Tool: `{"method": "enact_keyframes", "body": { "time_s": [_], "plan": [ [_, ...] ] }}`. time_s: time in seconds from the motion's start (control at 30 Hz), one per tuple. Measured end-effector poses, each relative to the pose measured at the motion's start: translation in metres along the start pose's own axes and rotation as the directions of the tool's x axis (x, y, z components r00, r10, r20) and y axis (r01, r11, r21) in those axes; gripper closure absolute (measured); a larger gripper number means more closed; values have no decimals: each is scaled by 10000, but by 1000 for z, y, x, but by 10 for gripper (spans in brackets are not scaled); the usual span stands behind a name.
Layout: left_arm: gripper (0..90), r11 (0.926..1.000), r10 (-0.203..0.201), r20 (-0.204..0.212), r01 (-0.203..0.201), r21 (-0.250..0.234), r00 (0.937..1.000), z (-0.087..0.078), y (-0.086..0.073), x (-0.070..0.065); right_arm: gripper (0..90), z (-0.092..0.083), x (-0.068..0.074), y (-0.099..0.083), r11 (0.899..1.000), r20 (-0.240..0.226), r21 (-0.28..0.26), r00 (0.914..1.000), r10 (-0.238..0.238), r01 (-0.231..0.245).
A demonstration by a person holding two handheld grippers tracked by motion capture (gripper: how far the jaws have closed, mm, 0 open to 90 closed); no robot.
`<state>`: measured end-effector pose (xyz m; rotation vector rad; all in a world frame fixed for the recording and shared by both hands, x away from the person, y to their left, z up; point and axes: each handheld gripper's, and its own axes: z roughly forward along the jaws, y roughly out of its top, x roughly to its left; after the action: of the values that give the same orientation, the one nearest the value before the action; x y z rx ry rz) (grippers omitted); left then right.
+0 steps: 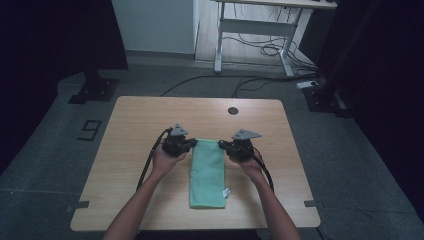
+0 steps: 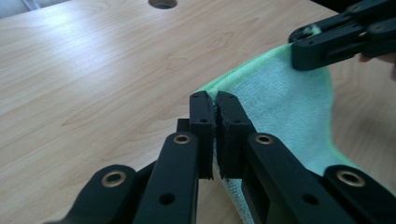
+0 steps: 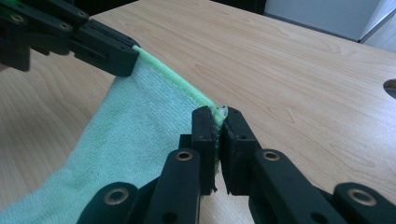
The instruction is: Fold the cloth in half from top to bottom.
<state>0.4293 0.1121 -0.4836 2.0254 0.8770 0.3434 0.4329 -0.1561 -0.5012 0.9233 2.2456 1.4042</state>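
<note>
Closest to the lens, black jaws of the left gripper (image 2: 215,100), pressed together on the far left corner of a green cloth (image 2: 280,102), hem pinched between the pads. Same picture on the other side: right gripper (image 3: 216,114) clamped on the far right corner of the cloth, green hem running tight from one gripper to the other. Held so, probably, to keep the far edge straight and stretched, both corners at equal height, ready for lifting and folding toward the near side, or for shaking flat; only a judgement, not a thing seen.

From above: cloth lying lengthwise in the middle of a wooden table (image 1: 140,115), already a narrow strip. Far end raised a little off the wood by the two grips, near end resting flat, close to the near edge of the table. One gripper at each side of the strip, left and right, so as not to cross over it. Round hole (image 1: 233,110) in the table top, beyond the cloth and apart from it.

About writing: small white tag (image 1: 226,192) at the near right corner of the cloth, too small to read. On the grey floor, left of the table, a dark mark (image 1: 91,129) shaped like the digit 9. No brand readable on the grippers or on the cloth.
</note>
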Motion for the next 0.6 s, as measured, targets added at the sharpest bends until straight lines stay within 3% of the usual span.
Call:
{"method": "enact_keyframes", "body": {
  "time_s": [0.3, 0.6],
  "plan": [
    [857, 9986, 436, 149, -431, -292, 9989, -17, -8, -17, 839, -16, 8, -10, 9998, -199, -211, 9998, -42, 38],
    [856, 9994, 329, 102, -328, -125, 9994, -17, -12, -14, 838, -21, 17, -12, 9995, -452, -195, 9987, -254, 246]
  ]
}}
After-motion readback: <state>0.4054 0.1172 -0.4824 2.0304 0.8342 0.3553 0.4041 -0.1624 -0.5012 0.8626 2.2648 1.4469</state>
